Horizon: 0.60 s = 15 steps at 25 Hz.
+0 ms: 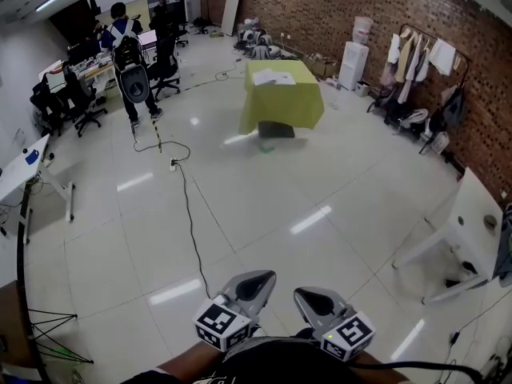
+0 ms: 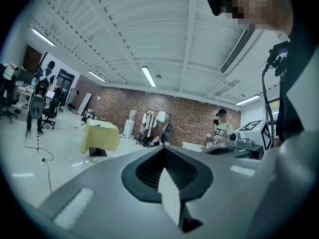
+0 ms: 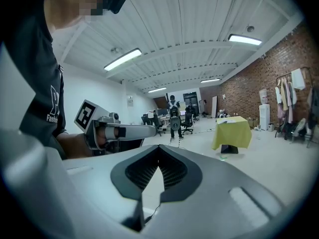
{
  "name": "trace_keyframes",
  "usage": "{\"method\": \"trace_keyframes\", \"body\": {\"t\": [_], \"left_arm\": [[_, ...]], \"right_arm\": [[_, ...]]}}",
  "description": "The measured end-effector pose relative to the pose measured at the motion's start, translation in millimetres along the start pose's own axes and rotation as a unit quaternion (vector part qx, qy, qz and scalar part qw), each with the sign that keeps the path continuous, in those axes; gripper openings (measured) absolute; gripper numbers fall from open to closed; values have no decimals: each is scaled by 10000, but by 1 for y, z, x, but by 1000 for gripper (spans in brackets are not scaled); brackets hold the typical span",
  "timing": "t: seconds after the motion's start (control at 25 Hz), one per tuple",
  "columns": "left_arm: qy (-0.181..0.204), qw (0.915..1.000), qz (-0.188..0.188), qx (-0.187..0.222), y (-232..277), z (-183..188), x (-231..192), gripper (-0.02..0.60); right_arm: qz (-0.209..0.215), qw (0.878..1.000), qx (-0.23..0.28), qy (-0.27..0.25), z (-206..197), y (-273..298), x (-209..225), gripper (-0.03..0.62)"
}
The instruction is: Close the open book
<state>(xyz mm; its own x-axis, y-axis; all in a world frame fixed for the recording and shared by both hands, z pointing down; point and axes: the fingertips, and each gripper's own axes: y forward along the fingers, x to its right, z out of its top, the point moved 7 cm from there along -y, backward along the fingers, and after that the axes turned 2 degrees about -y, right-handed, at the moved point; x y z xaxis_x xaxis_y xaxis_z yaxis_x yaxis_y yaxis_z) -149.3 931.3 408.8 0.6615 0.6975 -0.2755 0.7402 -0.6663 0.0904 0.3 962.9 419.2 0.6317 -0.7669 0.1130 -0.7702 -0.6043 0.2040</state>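
Left gripper (image 1: 261, 279) jaws together, empty | right gripper (image 1: 309, 296) jaws together, empty | open book (image 1: 274, 77) on far yellow-draped table (image 1: 282, 106)

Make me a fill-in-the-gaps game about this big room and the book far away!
1. The cloth under the open book is ____.
2. The left gripper and the right gripper have their jaws ____, with nothing between them.
3. The wall behind the clothes rack is made of ____.

Missing words: yellow; shut; brick.
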Motion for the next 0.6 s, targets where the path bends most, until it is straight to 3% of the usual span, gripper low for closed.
{"method": "trace_keyframes", "body": {"t": [0.32,0.6], "left_arm": [[-2,9998,-146,-101,24,2,4,7],[-542,9985,77,-62,51,2,-2,8]], "right_arm": [[-226,9995,81,224,1,-9,21,8],[-359,9975,475,392,12,-9,65,8]]}}
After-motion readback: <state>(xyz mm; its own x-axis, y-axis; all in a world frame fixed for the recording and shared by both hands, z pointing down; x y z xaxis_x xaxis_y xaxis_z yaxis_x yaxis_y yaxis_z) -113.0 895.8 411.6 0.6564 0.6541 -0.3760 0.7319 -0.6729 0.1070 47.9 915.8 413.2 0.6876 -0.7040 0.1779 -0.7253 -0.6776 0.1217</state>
